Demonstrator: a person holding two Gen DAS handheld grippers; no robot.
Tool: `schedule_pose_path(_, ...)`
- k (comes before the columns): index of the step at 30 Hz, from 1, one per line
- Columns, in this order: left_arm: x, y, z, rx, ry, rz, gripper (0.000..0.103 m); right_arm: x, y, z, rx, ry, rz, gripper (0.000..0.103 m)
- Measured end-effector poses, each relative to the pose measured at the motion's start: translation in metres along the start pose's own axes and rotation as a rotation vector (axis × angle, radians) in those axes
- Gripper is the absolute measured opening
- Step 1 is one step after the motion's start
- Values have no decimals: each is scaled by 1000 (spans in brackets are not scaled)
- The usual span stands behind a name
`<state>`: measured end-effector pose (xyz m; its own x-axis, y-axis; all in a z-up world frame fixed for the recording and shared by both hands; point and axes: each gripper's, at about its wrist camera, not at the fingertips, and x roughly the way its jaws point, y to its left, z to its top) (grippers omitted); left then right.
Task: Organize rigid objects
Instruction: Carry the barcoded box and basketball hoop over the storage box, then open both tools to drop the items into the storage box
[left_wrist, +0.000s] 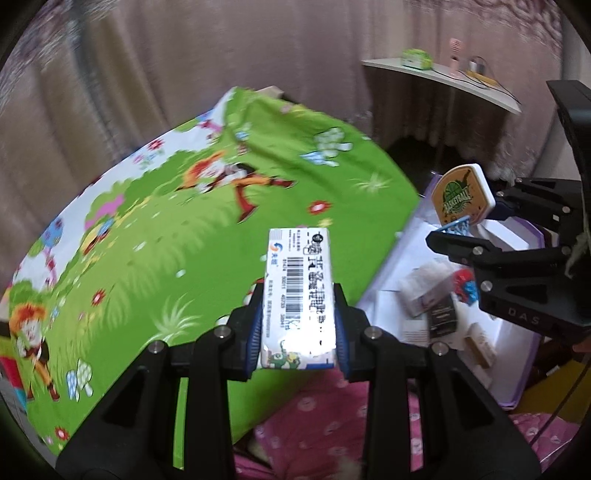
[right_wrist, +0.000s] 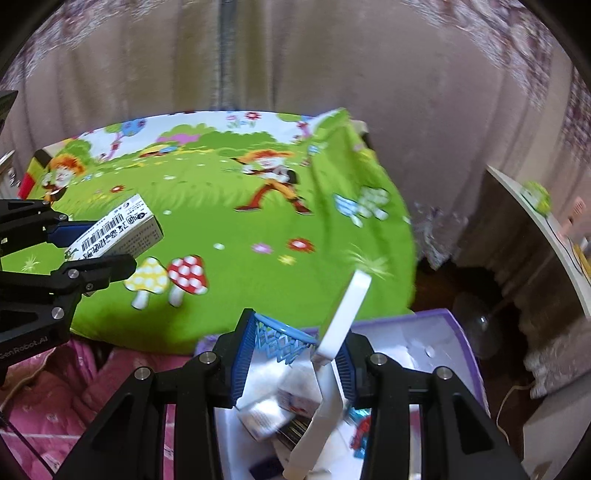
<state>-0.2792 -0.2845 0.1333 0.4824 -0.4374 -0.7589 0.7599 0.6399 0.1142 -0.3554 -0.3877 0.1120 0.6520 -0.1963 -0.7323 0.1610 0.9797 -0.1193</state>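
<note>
My left gripper (left_wrist: 298, 325) is shut on a white carton with a barcode (left_wrist: 298, 291) and holds it above the green cartoon bedsheet (left_wrist: 184, 229); the carton also shows in the right wrist view (right_wrist: 118, 230). My right gripper (right_wrist: 295, 354) is shut on a toy basketball hoop (right_wrist: 338, 332) with a white backboard and blue net (right_wrist: 284, 339), held over an open purple-edged white box (right_wrist: 436, 339). In the left wrist view the hoop's orange backboard (left_wrist: 461, 195) sits in the right gripper (left_wrist: 476, 229) above the box (left_wrist: 509, 332).
The box holds several small packages (left_wrist: 428, 291) and a red-blue toy (left_wrist: 465, 286). A pink blanket (right_wrist: 74, 387) lies at the near edge. A white shelf (left_wrist: 443, 79) with small items stands by the curtain (right_wrist: 295, 55) at the right.
</note>
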Motion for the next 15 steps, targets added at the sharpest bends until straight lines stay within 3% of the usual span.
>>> schedule_pose_path(15,2,-86,36,147,18,-137,37,-42,-75,-48,136,20,-122,41)
